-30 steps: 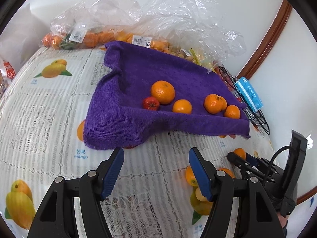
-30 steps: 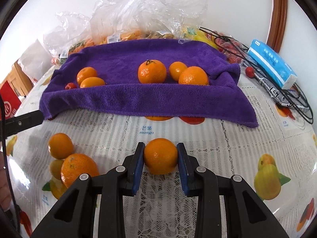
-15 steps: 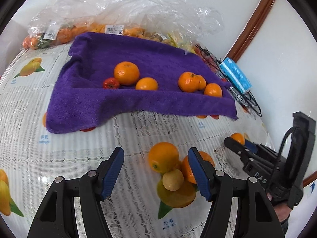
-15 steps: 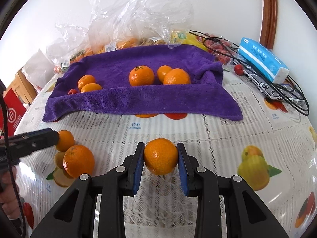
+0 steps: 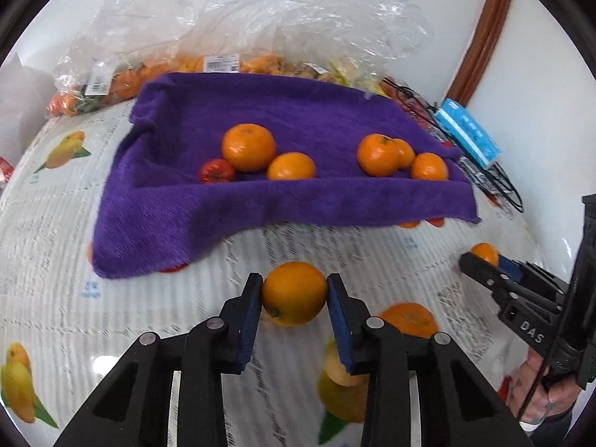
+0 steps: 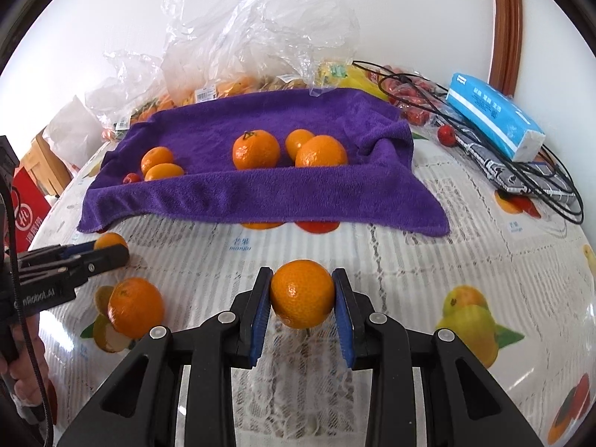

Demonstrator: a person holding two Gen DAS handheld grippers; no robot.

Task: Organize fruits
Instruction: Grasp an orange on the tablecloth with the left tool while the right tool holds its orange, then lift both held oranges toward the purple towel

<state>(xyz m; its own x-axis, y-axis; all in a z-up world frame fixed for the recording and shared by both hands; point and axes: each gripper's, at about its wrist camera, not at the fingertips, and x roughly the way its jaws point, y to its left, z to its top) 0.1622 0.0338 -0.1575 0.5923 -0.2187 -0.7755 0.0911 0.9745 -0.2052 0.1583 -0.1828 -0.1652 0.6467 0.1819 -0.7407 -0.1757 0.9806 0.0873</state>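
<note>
My left gripper is shut on an orange just above the tablecloth. My right gripper is shut on another orange, also held low over the table. A purple towel lies further back, holding several oranges and a small red fruit. One loose orange sits on the cloth right of my left gripper; it also shows in the right wrist view. The right gripper appears in the left wrist view, the left gripper in the right wrist view.
Clear plastic bags of fruit stand behind the towel. A blue tissue pack, black cables and small red fruits lie at the back right. The tablecloth has printed fruit pictures. A red box stands far left.
My left gripper has moved forward and closed on an orange that lay on the tablecloth. My right gripper still holds its orange, with little movement.
</note>
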